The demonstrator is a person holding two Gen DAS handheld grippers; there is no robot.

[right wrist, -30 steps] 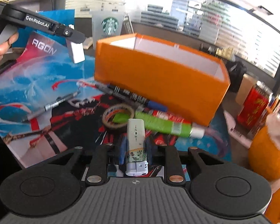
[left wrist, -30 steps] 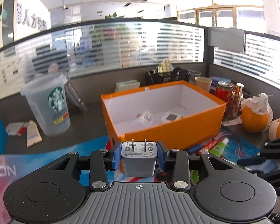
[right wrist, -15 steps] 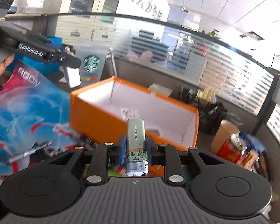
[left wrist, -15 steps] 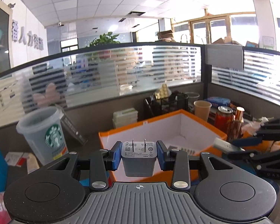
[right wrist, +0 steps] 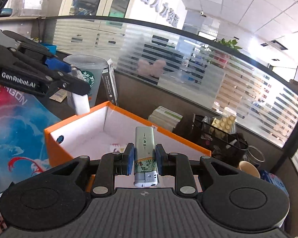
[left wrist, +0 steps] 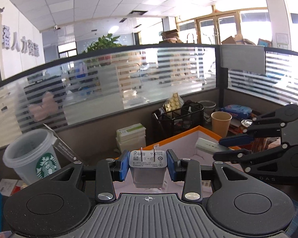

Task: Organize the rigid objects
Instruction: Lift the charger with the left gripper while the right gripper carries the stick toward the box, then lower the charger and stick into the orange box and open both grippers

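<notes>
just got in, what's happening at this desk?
A person is tidying small items into the orange box with two handheld tools. The left tool is shut on a white plug charger, held near the box's corner. The right tool is shut on a lighter, held above the box's open interior. Neither item has been released.
</notes>
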